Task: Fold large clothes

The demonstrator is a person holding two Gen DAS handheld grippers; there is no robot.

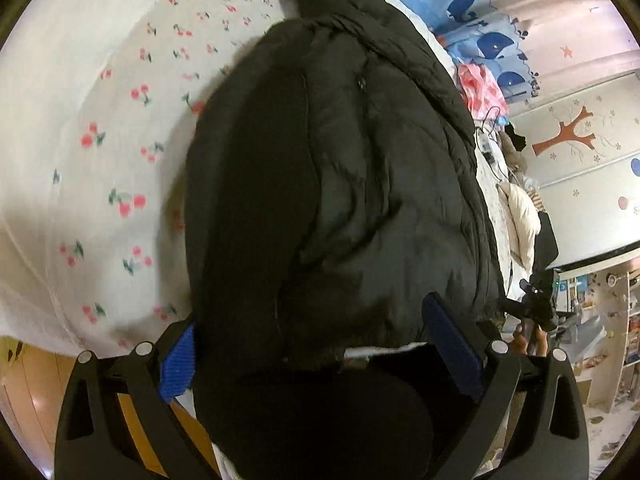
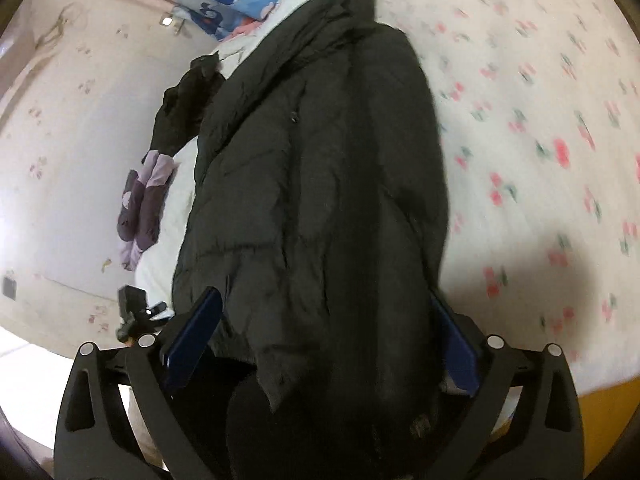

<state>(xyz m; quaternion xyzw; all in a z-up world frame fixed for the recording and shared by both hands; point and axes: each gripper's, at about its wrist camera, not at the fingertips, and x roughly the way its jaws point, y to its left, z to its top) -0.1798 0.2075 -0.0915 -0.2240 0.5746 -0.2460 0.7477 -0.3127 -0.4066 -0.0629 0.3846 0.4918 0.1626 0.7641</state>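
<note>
Two wrist views are given, both filled by a black padded coat (image 1: 352, 184) laid lengthwise on a bed sheet (image 1: 100, 128) printed with small red cherries (print blurred in the right wrist view). The coat's near end is draped over the bed edge, between the pads of both tools. Left gripper (image 1: 320, 356): jaws are spread wide, blue pads stand either side of the bunched hem; whether the pads press the fabric cannot be told. Right gripper (image 2: 320, 340): jaws are set very wide, coat fabric lies between the pads, and no firm pinch is seen. A hand (image 1: 532, 342) holding the other tool is seen at the left view's right edge. Blue cartoon-print bedding (image 1: 472, 8) is piled at the far end of the bed, with a pink cloth (image 1: 480, 88) beside it. Pale walls carry a brown tree decal (image 1: 568, 132). Cluttered shelving (image 1: 612, 320) is seen at far right. Orange-brown flooring (image 1: 28, 392) shows below the mattress edge. In the right view, a dark garment (image 2: 188, 108) and a purple item (image 2: 144, 204) lie along the bed's wall side.
</note>
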